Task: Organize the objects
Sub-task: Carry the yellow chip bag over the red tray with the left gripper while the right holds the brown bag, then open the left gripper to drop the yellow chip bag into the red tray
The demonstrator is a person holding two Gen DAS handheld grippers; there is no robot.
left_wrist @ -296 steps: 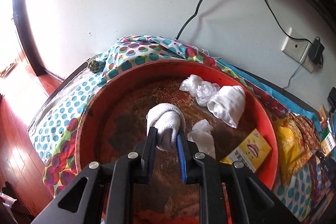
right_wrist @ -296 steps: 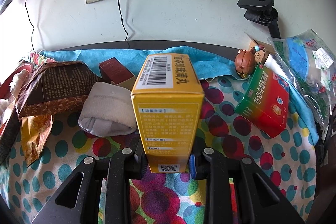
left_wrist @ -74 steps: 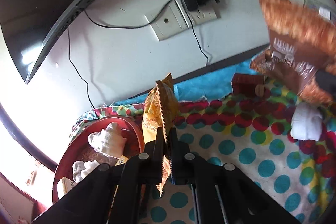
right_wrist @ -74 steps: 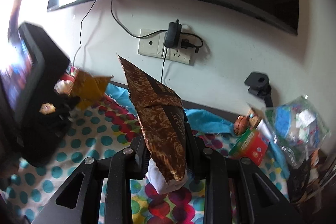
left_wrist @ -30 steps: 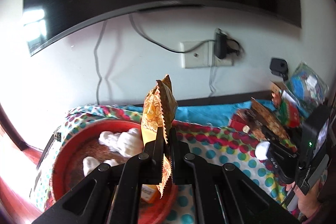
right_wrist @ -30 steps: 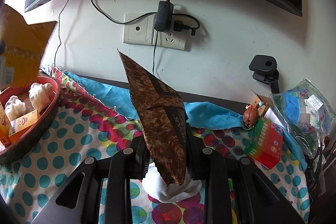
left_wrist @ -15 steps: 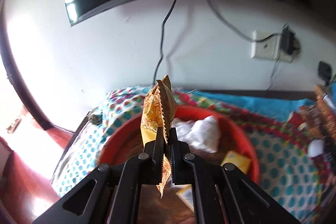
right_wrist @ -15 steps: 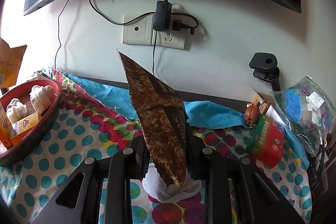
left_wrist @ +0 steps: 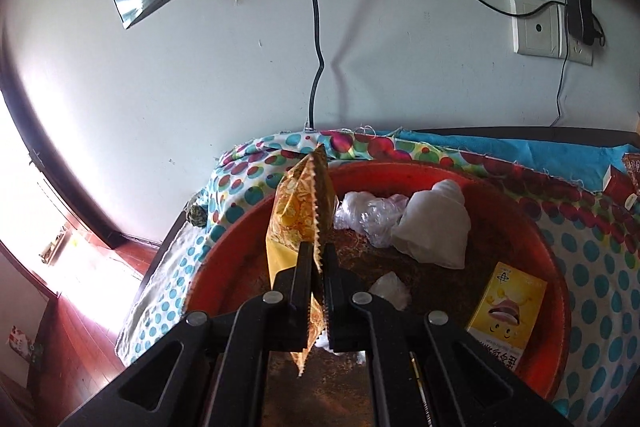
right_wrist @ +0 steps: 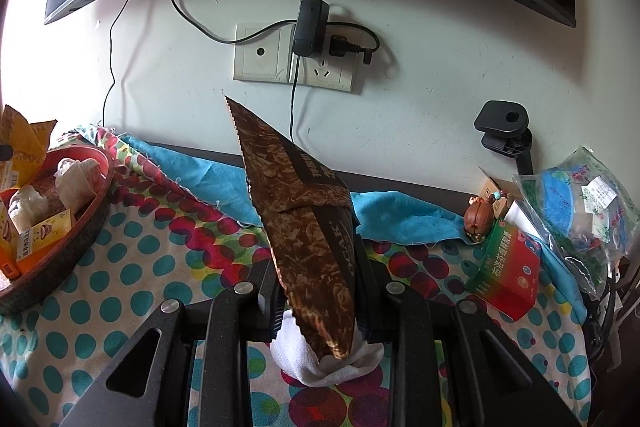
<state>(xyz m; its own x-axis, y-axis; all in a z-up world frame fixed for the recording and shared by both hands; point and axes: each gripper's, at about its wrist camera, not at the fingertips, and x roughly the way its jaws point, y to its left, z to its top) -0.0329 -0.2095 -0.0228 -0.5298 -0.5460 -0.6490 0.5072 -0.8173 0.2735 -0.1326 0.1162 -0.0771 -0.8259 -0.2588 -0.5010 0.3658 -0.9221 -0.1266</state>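
Left wrist view: the left tool (left_wrist: 318, 267) is clamped on the serrated seam of a yellow snack packet (left_wrist: 298, 215), which hangs upright over the near left part of the red tray (left_wrist: 536, 227). The tray sits on a dotted cloth (left_wrist: 592, 255) spread over the tabletop and already holds a white rolled cloth (left_wrist: 436, 227), some crumpled clear plastic (left_wrist: 370, 211) and a yellow box (left_wrist: 508, 301) printed with a cartoon mouth; the print along the box's near edge is too distorted to read. The likely risk here is the thin seam slipping from the pads, or the packet, once let go, tipping against the tray's rim and sliding out onto the cloth.

Right wrist view: the right tool (right_wrist: 316, 297) grips a brown snack packet (right_wrist: 308, 227), with a white rolled sock (right_wrist: 320, 359) bunched at the packet's lower end; whether the pads also pinch the sock cannot be told. The packet's dark band carries the letters "OCAK" and some Chinese characters. If the sock is only wedged there, it could drop when the packet is carried to the tray at far left. At right, a green and red box (right_wrist: 506, 267) shows yellow Chinese lettering, beside a bag with a blue label (right_wrist: 576, 203). The monitor's bezel bears a small mirrored brand mark, unreadable.
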